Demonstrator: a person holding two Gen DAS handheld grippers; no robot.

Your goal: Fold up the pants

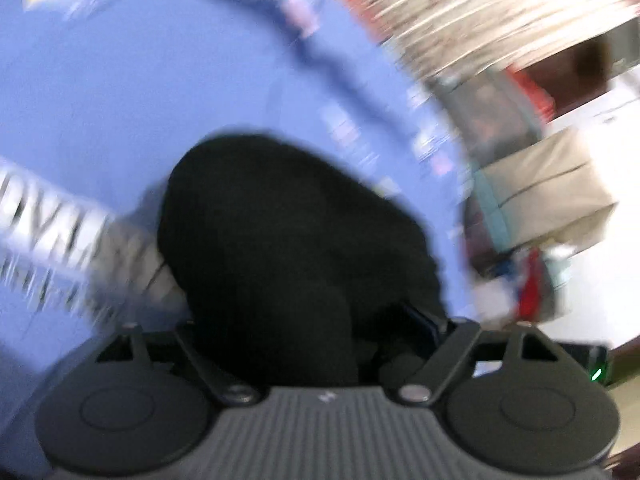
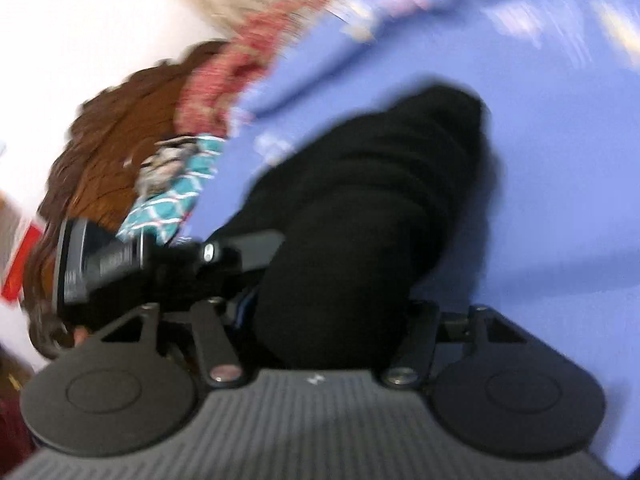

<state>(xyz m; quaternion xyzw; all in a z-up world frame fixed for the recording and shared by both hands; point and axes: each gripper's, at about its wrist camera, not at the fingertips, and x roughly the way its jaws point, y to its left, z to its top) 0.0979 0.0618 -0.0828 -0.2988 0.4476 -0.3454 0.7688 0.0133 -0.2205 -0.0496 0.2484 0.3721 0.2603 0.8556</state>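
Pants (image 1: 288, 240) bunch in black folds above the blue bed sheet (image 1: 120, 100), pinched, we judge, in both our left tongs (image 1: 320, 344) and right tongs (image 2: 332, 332) so that lifted fabric can hang straight for folding.

The black, soft-fabric pants (image 1: 288, 240) are bunched into a thick, rumpled mass over a blue sheet. In both views the dark cloth (image 2: 360, 216) rises between the fingers, its folds blurred.
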